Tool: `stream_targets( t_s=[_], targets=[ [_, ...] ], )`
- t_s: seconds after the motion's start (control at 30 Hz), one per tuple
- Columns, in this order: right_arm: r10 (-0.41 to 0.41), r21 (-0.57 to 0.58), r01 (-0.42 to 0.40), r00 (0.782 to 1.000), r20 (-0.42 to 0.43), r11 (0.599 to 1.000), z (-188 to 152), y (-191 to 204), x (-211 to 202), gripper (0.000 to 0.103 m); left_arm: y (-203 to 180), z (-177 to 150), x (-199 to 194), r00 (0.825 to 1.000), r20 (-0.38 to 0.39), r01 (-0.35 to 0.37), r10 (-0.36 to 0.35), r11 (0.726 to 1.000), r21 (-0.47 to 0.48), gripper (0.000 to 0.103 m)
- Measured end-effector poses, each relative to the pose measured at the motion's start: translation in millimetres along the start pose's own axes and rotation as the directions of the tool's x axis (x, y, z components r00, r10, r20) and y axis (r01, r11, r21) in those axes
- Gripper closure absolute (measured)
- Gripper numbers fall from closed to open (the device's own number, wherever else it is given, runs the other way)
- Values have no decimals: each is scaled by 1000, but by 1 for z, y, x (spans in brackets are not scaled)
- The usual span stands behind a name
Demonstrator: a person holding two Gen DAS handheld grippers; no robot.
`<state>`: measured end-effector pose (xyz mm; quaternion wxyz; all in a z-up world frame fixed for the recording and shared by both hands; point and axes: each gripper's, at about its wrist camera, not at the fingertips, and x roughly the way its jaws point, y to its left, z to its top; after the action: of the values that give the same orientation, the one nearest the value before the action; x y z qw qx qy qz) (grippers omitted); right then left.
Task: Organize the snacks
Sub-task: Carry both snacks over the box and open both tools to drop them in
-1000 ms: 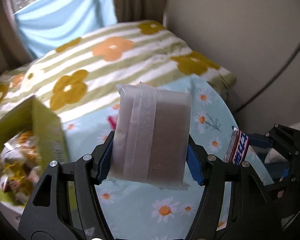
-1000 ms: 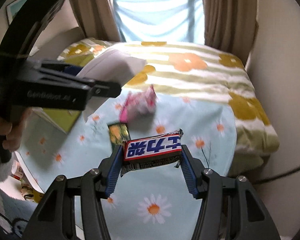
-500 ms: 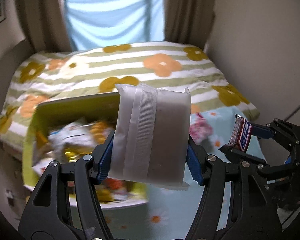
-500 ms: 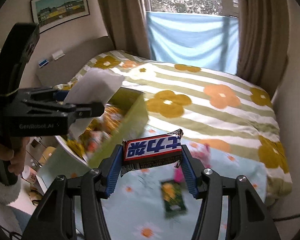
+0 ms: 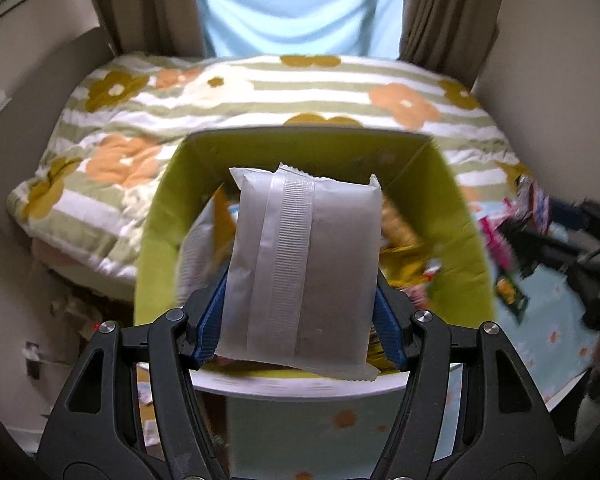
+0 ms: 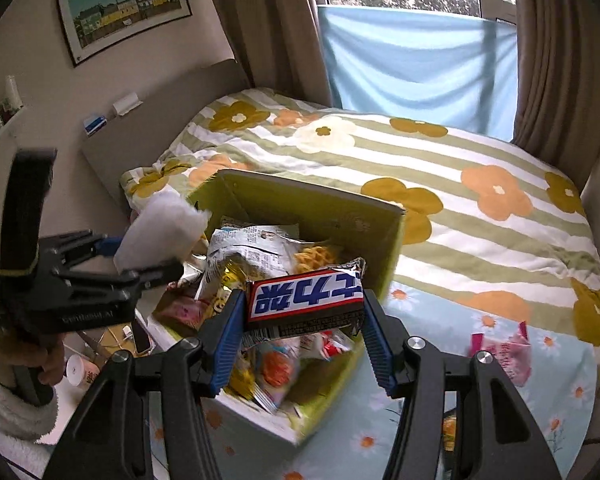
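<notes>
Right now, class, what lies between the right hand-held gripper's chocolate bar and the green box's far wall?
Right wrist view: between chocolate bar and green box far wall lie piled snack packets.

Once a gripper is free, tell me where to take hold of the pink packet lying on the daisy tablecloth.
Take the pink packet across its middle, coming straight down from above: it lies flat on the tablecloth, right of the green box, with open cloth around it for the fingers. Its near edge is hidden.
</notes>
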<state>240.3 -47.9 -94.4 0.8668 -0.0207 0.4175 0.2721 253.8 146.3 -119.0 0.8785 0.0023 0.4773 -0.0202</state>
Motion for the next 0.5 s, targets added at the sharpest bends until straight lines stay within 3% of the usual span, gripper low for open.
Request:
stream_targets(
  t_s=[0.23,0.33,0.5],
  targets=[
    [-47,71,49,998,-28,996,0,5,18,51,12,-5,23,998,-34,53,-51,997,63,38],
    [-59,107,63,998,-38,992,-1,5,21,51,17,-9,22,997,-14,78,-77,994,74,1],
    [-78,146,87,995,-65,985,-6,2,26,51,19,-13,22,997,-16,80,-78,992,95,0]
  ],
)
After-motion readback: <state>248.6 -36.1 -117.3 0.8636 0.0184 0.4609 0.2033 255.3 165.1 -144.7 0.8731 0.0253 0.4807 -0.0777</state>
